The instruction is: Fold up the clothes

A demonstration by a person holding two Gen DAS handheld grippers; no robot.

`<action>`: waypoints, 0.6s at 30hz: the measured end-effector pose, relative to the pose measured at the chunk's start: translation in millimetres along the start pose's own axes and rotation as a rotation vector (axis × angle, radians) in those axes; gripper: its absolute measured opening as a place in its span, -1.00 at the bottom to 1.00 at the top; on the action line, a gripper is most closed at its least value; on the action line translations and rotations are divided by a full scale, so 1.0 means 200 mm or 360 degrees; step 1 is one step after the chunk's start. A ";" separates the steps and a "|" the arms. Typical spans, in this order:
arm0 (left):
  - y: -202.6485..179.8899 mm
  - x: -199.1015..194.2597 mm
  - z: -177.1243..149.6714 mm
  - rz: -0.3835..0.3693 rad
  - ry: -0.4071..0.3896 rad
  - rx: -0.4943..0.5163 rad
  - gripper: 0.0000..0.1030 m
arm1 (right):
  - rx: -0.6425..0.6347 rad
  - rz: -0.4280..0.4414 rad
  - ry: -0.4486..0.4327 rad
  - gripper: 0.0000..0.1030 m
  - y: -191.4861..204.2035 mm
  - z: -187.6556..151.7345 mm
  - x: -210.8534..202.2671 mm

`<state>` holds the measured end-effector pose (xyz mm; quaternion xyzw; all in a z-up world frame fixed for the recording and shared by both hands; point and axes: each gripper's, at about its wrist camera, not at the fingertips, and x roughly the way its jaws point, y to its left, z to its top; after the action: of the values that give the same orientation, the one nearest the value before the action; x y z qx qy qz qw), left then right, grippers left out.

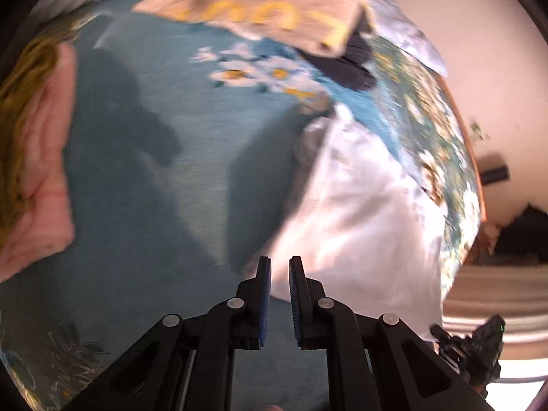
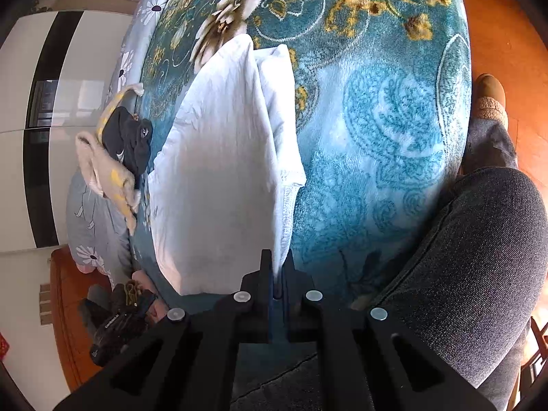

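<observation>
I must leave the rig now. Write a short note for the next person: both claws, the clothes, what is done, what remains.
Right claw: shut on the edge of the white garment, holding it lifted over the teal blanket.
Left claw: open a little, empty, near the same garment; that view is blurred.
Other clothes: a beige top with yellow letters and a dark garment lie in a heap at the far side.
Done: the white garment looks partly folded.
Left: finish this fold, lay it flat, then likely the heap.
</observation>
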<state>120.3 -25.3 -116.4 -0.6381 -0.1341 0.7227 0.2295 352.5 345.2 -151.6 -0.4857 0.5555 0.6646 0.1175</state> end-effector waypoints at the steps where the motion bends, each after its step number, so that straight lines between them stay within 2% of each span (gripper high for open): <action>1: -0.12 0.06 -0.01 -0.0070 0.0051 0.0104 -0.75 | 0.0005 -0.0002 -0.0001 -0.93 0.00 0.00 0.00; 2: -0.25 0.12 -0.02 -0.0134 0.0105 0.0207 -0.75 | 0.0008 0.0000 -0.0005 -0.93 0.00 0.00 -0.01; 4: -0.48 0.27 -0.08 -0.0176 0.0249 0.0406 -0.74 | 0.0010 0.0008 -0.0022 -0.92 0.00 0.00 -0.02; 7: -0.68 0.42 -0.19 -0.0103 0.0356 0.0677 -0.74 | -0.0021 0.0007 -0.0043 -0.92 0.03 -0.02 -0.04; 9: -0.71 0.50 -0.23 -0.0073 0.0445 0.0711 -0.74 | -0.0049 -0.0006 -0.0047 -0.93 0.04 -0.03 -0.04; 13: -0.64 0.57 -0.28 -0.0030 0.0552 0.0661 -0.74 | -0.0053 -0.0016 -0.0040 -0.93 0.04 -0.03 -0.03; 18: -0.57 0.60 -0.30 -0.0063 0.0601 0.0568 -0.75 | -0.0087 -0.0047 -0.0043 -0.92 0.08 -0.02 -0.03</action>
<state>187.3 126.4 -172.4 -0.7083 0.0284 0.5983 0.3734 345.8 337.5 -136.4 -0.4878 0.5283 0.6842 0.1217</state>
